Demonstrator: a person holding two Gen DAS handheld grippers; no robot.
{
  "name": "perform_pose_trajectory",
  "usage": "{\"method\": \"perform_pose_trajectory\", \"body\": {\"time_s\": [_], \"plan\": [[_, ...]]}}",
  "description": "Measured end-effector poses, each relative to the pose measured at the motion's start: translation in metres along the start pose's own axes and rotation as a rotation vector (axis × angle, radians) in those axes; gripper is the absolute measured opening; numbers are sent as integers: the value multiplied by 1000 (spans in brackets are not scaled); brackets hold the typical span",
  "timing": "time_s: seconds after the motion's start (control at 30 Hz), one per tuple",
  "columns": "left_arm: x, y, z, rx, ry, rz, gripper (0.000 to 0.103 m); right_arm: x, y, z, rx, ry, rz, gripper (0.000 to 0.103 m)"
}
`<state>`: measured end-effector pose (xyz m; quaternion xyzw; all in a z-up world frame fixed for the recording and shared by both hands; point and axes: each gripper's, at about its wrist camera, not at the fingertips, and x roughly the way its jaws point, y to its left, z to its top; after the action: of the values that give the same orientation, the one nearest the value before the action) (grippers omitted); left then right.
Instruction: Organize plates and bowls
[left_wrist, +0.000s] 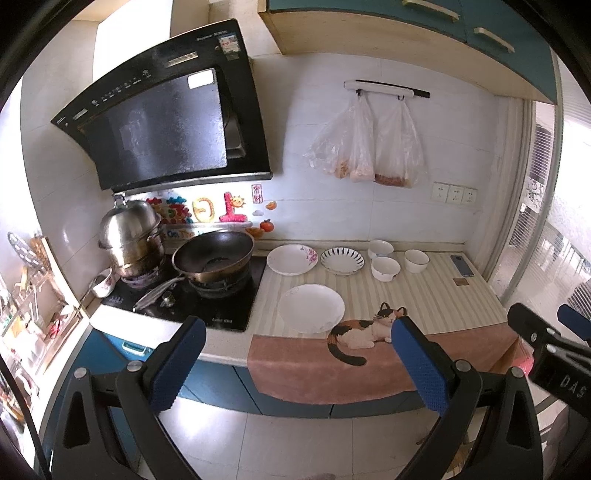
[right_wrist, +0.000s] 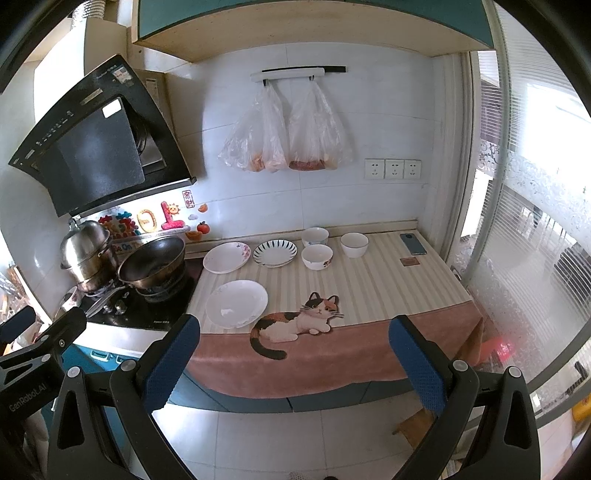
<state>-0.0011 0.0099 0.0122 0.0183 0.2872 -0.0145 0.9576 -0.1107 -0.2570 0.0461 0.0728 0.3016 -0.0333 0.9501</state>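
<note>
Three plates lie on the striped cat mat: a plain white plate (left_wrist: 311, 307) (right_wrist: 236, 303) near the front, a floral plate (left_wrist: 292, 259) (right_wrist: 226, 257) behind it, and a blue-striped plate (left_wrist: 342, 260) (right_wrist: 275, 252) to its right. Three white bowls stand at the back: one by the wall (left_wrist: 380, 249) (right_wrist: 314, 236), one in front of it (left_wrist: 385, 268) (right_wrist: 317, 257), one further right (left_wrist: 416, 260) (right_wrist: 354, 244). My left gripper (left_wrist: 297, 356) and right gripper (right_wrist: 295, 354) are both open, empty, held off the counter's front edge.
A black wok (left_wrist: 213, 252) (right_wrist: 152, 261) and a steel steamer pot (left_wrist: 131, 236) sit on the hob at the left. A phone (left_wrist: 461, 265) (right_wrist: 413, 243) lies at the mat's back right. Plastic bags (right_wrist: 288, 133) hang on the wall. A glass door is on the right.
</note>
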Motion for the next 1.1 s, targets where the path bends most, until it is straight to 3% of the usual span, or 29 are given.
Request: {"method": "perform_pose_trajectory", "body": {"time_s": [0.13, 0.2, 0.33, 0.53, 0.7, 0.93, 1.1], "plan": [[24, 8, 4, 19, -29, 23, 103, 18, -1, 6, 37, -34, 17, 103], [44, 16, 5, 17, -22, 19, 103, 38, 1, 4, 42, -9, 56, 103], [97, 33, 4, 1, 47, 2, 103, 96, 8, -4, 68, 98, 141, 103], [206, 53, -7, -25, 249, -24, 103, 193, 21, -25, 111, 232, 195, 103], [302, 66, -22, -95, 415, -57, 103, 299, 28, -31, 109, 346, 226, 103], [431, 76, -31, -193, 583, -16, 100, 473, 22, -31, 124, 533, 302, 103], [512, 76, -39, -253, 706, -4, 92, 581, 25, -36, 112, 700, 353, 103]]}}
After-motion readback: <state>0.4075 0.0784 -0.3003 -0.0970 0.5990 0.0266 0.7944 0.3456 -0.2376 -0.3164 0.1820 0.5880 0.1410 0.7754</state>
